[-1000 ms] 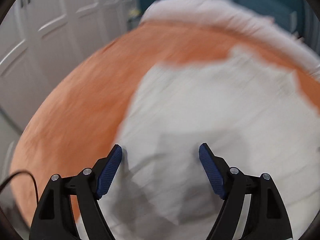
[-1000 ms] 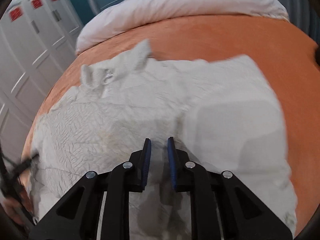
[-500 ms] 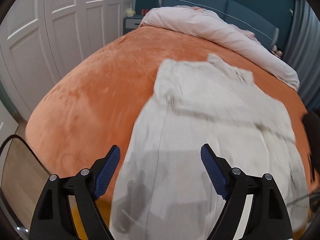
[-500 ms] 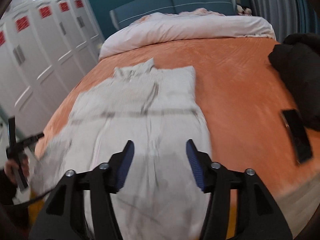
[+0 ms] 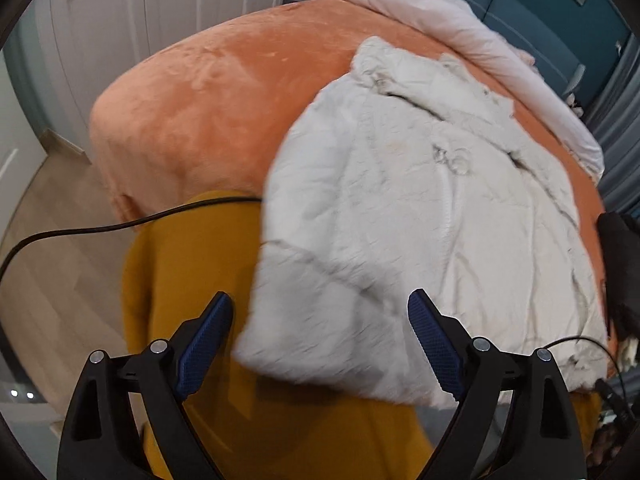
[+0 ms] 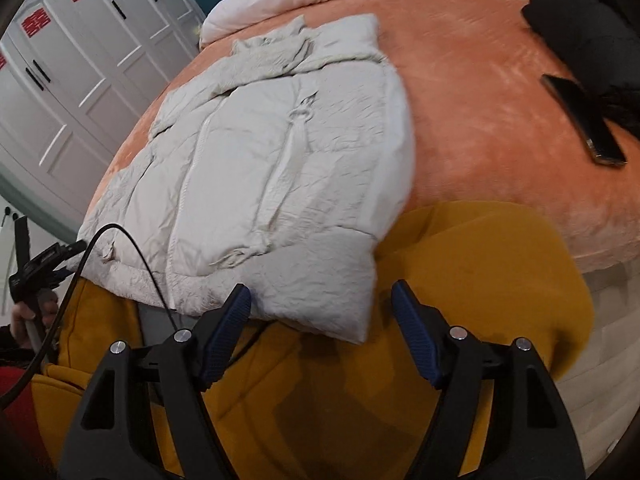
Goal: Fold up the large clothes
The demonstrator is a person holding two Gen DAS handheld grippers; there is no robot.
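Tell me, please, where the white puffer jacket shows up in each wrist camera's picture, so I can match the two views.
Left wrist: the white puffer jacket fills the centre and right, its hem hanging off the bed edge between the open fingers.
Right wrist: the white puffer jacket lies centre-left, collar toward the top.
Shared landmark: the orange bedspread under the jacket.

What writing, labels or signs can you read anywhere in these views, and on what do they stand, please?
"囍": red double-happiness cutouts stuck high on the white wardrobe doors, one to a door, seen from the right wrist.
Nothing readable shows on the white jacket, the phone, or either claw.
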